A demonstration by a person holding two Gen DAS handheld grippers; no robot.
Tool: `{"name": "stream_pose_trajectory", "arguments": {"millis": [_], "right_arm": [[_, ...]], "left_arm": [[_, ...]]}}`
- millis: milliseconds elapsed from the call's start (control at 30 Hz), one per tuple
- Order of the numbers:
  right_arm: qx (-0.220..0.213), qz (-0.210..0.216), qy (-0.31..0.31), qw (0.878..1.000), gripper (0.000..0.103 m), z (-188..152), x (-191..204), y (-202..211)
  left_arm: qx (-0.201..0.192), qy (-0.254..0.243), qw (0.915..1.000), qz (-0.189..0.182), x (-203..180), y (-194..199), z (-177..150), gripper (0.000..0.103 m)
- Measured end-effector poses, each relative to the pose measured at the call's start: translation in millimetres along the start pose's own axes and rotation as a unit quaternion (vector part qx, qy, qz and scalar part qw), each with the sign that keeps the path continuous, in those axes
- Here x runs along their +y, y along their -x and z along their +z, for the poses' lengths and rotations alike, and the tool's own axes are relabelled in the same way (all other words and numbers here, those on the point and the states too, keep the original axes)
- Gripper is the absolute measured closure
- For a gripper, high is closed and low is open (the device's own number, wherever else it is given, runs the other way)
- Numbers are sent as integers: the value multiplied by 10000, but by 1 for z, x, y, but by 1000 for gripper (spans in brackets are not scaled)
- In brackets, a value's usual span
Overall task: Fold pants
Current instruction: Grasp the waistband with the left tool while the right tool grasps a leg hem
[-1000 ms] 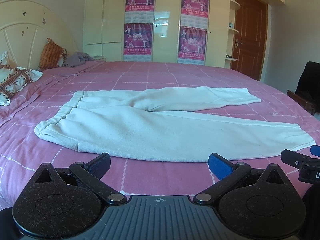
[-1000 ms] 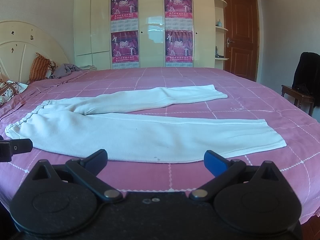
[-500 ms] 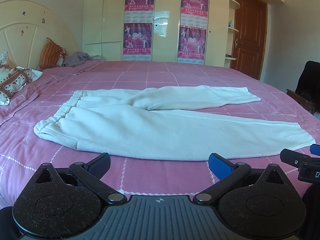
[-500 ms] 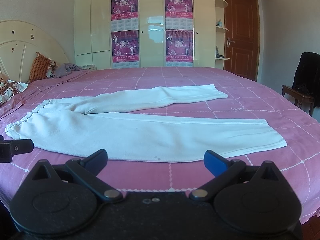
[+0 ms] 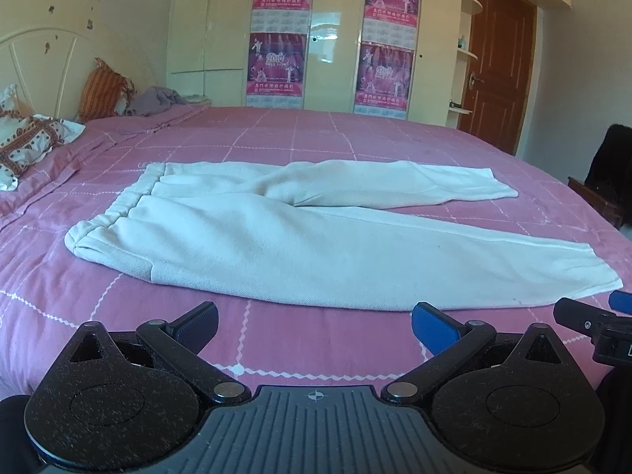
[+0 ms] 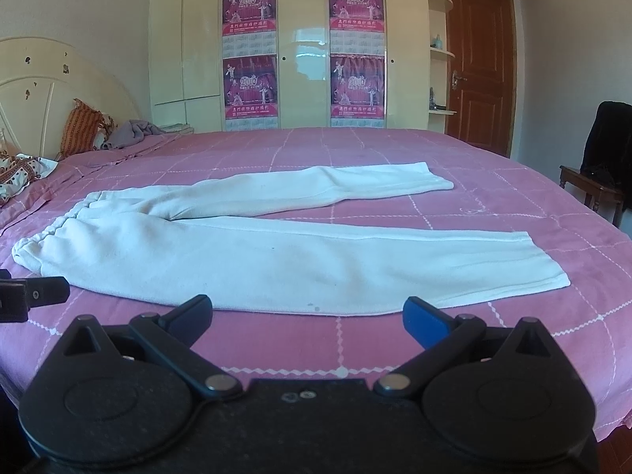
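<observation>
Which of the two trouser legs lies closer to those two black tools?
The wider front leg: its long edge runs just ahead of the left tool and right tool, both open. The other leg angles away behind it.

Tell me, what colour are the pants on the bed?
The pants are white, a creamy off-white, plain with no pattern. The right wrist view shows them best.

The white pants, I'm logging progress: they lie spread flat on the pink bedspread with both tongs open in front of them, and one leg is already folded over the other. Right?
Not quite. The white pants do lie flat on the pink bedspread, with the left tongs and right tongs open in front, but the legs lie apart, side by side, nothing folded. The right wrist view shows it.
</observation>
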State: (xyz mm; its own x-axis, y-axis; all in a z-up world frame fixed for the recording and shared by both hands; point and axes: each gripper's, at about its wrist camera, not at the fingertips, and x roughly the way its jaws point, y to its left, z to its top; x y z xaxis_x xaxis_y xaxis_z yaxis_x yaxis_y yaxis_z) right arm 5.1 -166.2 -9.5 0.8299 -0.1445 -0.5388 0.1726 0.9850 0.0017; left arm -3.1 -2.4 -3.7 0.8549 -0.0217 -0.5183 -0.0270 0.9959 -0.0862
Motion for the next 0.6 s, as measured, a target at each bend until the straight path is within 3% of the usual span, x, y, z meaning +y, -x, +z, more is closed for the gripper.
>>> {"name": "stream_pose_trajectory", "arguments": {"millis": [167, 333, 467, 500, 533, 567, 600], "right_arm": [[-2, 463, -135, 9988, 0, 18, -8, -10], [-58, 698, 15, 9975, 0, 66, -11, -54], [-103, 1032, 224, 9944, 3, 118, -3, -103], [-85, 1120, 292, 9932, 9, 130, 0, -117], [-84, 1176, 378, 9923, 18, 141, 2, -133], [-95, 1223, 479, 9913, 25, 153, 5, -150], [-83, 1254, 596, 9903, 37, 163, 10, -168]], "left_arm": [[135, 372, 9987, -318, 35, -28, 25, 0], [-101, 392, 9991, -153, 86, -78, 81, 0], [-186, 466, 9987, -1, 155, -139, 140, 1], [-189, 447, 9988, 68, 169, -154, 152, 22], [-185, 409, 9989, 166, 185, -170, 164, 57], [-69, 432, 9986, 306, 201, -191, 176, 64], [32, 476, 9984, 308, 215, -209, 185, 64]]}}
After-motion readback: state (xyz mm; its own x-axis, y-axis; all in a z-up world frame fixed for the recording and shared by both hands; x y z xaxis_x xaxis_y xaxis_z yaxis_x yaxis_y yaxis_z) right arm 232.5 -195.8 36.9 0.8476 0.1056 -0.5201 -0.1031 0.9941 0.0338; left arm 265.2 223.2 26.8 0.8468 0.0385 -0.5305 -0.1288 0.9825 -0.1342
